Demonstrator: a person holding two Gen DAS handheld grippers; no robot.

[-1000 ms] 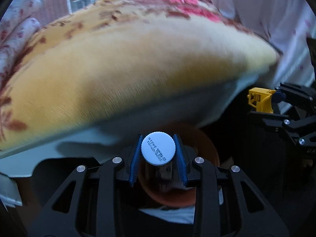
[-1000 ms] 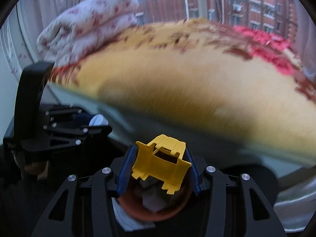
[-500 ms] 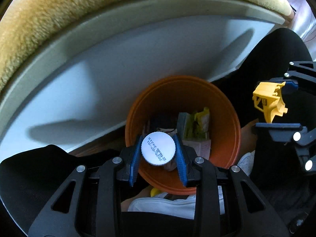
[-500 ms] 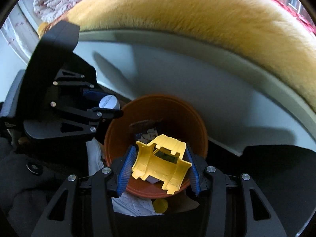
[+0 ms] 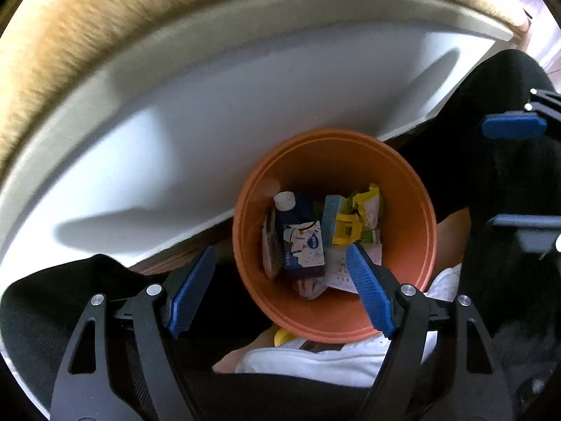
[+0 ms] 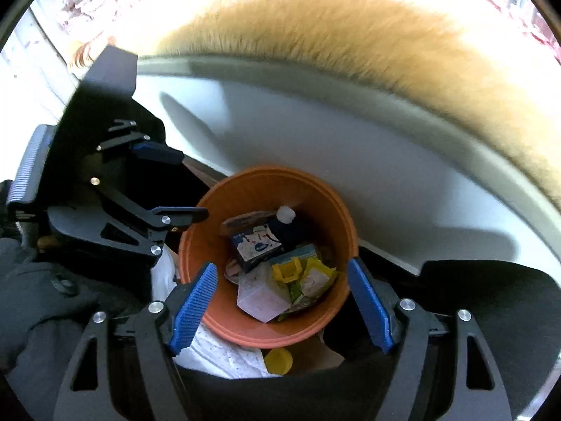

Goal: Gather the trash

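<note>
Orange bin (image 5: 417, 217) sits beside white bed frame (image 5: 210, 112); left claw (image 5: 280, 294) and right claw (image 6: 280, 301) spread.

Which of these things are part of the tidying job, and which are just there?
Job:
orange bin
milk carton
yellow plastic piece
left gripper, open
right gripper, open

Just there:
furry yellow blanket
white ledge
</note>
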